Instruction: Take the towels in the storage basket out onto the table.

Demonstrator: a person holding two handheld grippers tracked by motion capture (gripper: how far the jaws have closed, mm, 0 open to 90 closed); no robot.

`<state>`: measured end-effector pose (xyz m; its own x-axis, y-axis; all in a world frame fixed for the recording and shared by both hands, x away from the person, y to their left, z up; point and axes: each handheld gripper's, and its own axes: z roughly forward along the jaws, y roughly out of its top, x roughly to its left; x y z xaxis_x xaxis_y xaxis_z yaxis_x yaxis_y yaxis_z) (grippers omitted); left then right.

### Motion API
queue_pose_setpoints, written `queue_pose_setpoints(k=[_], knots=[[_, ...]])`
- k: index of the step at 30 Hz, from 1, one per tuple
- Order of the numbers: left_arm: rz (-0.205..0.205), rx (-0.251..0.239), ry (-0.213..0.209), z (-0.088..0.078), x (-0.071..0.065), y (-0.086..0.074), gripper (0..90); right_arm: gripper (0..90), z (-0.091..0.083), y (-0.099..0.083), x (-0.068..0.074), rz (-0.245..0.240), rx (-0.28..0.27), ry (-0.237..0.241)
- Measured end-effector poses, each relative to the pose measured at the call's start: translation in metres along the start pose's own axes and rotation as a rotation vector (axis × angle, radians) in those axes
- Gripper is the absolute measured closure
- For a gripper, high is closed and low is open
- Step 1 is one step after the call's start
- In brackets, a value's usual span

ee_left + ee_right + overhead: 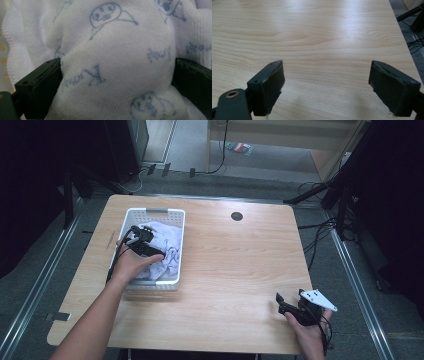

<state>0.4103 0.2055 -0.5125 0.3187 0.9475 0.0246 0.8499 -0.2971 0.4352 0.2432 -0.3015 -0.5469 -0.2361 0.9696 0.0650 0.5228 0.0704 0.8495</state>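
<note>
A white plastic basket [156, 211] stands on the left part of the wooden table [235, 260]. In it lies a crumpled white cloth [169, 236] with pale blue cartoon prints and lettering. My left gripper [155, 241] is down in the basket, open, and in the left gripper view its jaws stand wide apart with a bulging fold of the cloth [112, 45] between them and against both pads. My right gripper [290, 296] hovers low over the table's front right corner, open, with bare wood [317, 30] between its jaws.
A small round black grommet [236, 216] sits near the table's far edge. Cables and dark stands crowd the floor to the right of the table [330, 225]. Metal rails run along the floor on both sides.
</note>
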Motion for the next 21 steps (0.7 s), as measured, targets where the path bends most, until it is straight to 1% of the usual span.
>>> queue_pose_setpoints(k=[3,7,9,10,11,12,15,16,18,21], knots=[[0.004,0.023,0.006,0.002,-0.002,0.001,0.0,13.3,0.000,0.000,0.000,-0.002,0.002,-0.004],[-0.008,0.039,0.003,0.004,-0.003,0.002,0.3,13.3,0.000,0.000,0.001,-0.006,0.005,-0.003],[-0.010,0.043,-0.004,0.003,-0.002,0.002,3.6,13.4,0.000,0.000,0.001,-0.006,0.007,-0.003],[-0.016,0.045,-0.010,0.002,-0.002,0.002,6.3,13.4,0.000,0.000,0.001,-0.006,0.009,-0.003],[-0.013,0.044,-0.010,0.000,-0.002,0.002,9.7,13.4,0.000,0.000,0.001,-0.007,0.009,-0.003],[-0.012,0.046,-0.013,-0.001,-0.001,0.002,14.7,13.5,0.001,0.000,0.001,-0.007,0.011,-0.004],[-0.007,0.045,-0.014,-0.005,0.000,0.003,33.8,13.6,0.001,0.000,0.001,-0.007,0.014,-0.004],[-0.016,0.047,-0.015,-0.007,-0.001,0.003,38.5,13.6,0.001,0.000,0.001,-0.008,0.015,-0.003],[-0.016,0.049,-0.010,-0.008,-0.001,0.003,45.8,13.7,0.001,0.000,0.001,-0.005,0.019,-0.005],[-0.005,0.053,-0.002,-0.010,-0.001,0.005,52.8,13.8,0.001,0.000,0.001,-0.005,0.023,-0.004]])
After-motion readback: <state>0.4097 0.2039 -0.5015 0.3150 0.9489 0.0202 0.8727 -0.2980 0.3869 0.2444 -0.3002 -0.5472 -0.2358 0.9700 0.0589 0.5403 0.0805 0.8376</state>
